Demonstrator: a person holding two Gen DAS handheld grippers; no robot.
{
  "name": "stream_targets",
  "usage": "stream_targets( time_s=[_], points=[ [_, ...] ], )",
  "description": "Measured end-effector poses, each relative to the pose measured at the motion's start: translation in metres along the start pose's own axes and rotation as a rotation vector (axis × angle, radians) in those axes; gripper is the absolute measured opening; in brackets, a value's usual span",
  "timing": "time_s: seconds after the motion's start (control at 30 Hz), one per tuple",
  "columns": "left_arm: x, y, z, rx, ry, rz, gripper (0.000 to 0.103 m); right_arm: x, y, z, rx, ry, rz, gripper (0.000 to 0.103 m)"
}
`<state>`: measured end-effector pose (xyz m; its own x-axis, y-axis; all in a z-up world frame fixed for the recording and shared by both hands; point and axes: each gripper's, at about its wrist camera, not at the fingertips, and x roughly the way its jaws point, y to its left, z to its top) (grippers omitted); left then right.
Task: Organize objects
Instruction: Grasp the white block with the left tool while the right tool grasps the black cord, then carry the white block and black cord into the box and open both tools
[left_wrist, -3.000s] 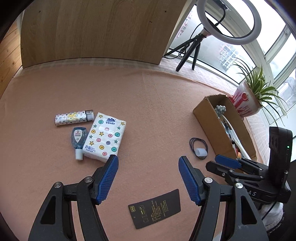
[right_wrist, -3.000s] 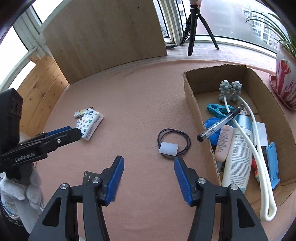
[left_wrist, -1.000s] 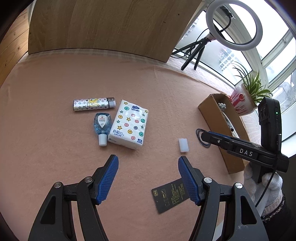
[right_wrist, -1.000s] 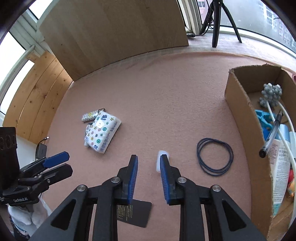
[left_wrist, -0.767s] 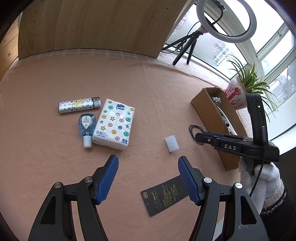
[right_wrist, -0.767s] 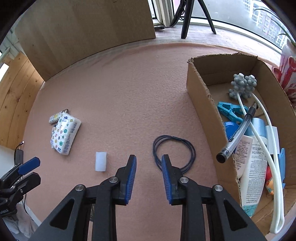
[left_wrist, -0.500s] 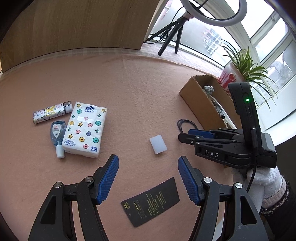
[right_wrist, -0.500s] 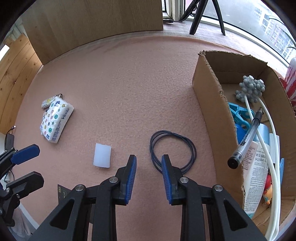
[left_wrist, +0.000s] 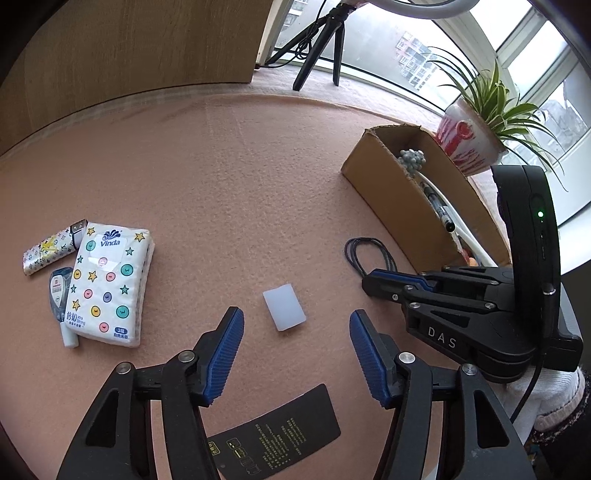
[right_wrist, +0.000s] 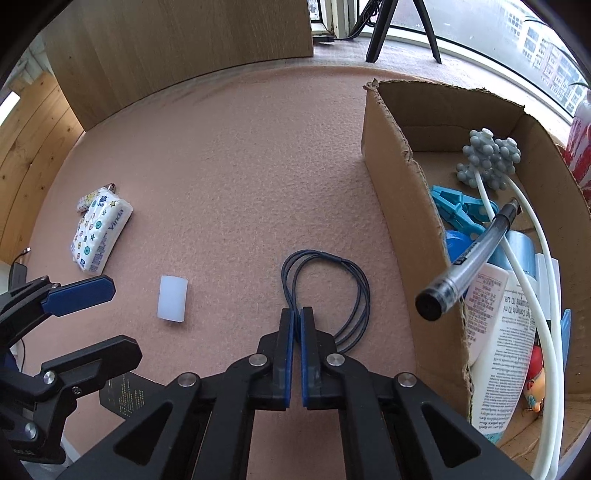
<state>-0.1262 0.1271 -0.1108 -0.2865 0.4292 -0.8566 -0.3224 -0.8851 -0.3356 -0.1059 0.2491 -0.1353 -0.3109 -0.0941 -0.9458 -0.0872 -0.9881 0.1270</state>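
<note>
The right gripper (right_wrist: 297, 314) jaws have just been closing and now pinch the near edge of the blue elastic band loop (right_wrist: 327, 291) lying on the pink desk (right_wrist: 221, 166), just left of the cardboard box (right_wrist: 388, 177). The left gripper (left_wrist: 295, 354) jaws, also narrowing, stand spread; the white eraser (left_wrist: 283, 305) lies just beyond them, untouched.

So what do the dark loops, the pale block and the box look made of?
The dark loops: thin navy elastic or rubber bands, probably; they sag in slack curves. The pale block: translucent matte white, perhaps an eraser or silicone; soft rounded edges. The box: brown corrugated cardboard, with a ragged torn rim.
</note>
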Motion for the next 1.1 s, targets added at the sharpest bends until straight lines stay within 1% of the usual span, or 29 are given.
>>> stream_targets(
  time_s=[0.07,0.13,0.3,0.37,0.47,0.53,0.8,0.93,1.1],
  points=[
    [0.006,-0.002,0.002,0.001,0.01,0.006,0.055,-0.002,-0.003,-0.004,0.011,0.0,0.017,0.003],
    [0.013,-0.006,0.004,0.004,0.018,0.018,0.052,-0.004,-0.006,-0.01,0.026,0.001,0.035,0.003],
    [0.031,-0.012,0.003,0.019,0.042,0.051,0.05,-0.01,-0.01,-0.024,0.048,-0.002,0.062,0.003],
    [0.038,-0.011,0.003,0.016,0.049,0.076,0.039,-0.011,-0.009,-0.028,0.052,-0.005,0.065,0.003],
    [0.04,-0.008,0.003,0.017,0.037,0.102,0.026,-0.014,-0.01,-0.034,0.064,-0.008,0.077,0.003],
    [0.04,-0.006,0.002,0.017,0.034,0.108,0.021,-0.015,-0.011,-0.038,0.074,-0.011,0.087,0.003],
    [0.029,-0.002,-0.005,-0.01,0.018,0.094,0.013,-0.025,-0.018,-0.046,0.114,-0.029,0.129,0.003],
    [0.017,0.0,-0.006,-0.041,-0.002,0.072,0.012,-0.043,-0.019,-0.054,0.121,-0.065,0.153,0.003],
    [-0.007,-0.003,-0.003,-0.064,-0.043,0.044,0.012,-0.072,-0.03,-0.049,0.139,-0.127,0.194,0.003]
  ],
)
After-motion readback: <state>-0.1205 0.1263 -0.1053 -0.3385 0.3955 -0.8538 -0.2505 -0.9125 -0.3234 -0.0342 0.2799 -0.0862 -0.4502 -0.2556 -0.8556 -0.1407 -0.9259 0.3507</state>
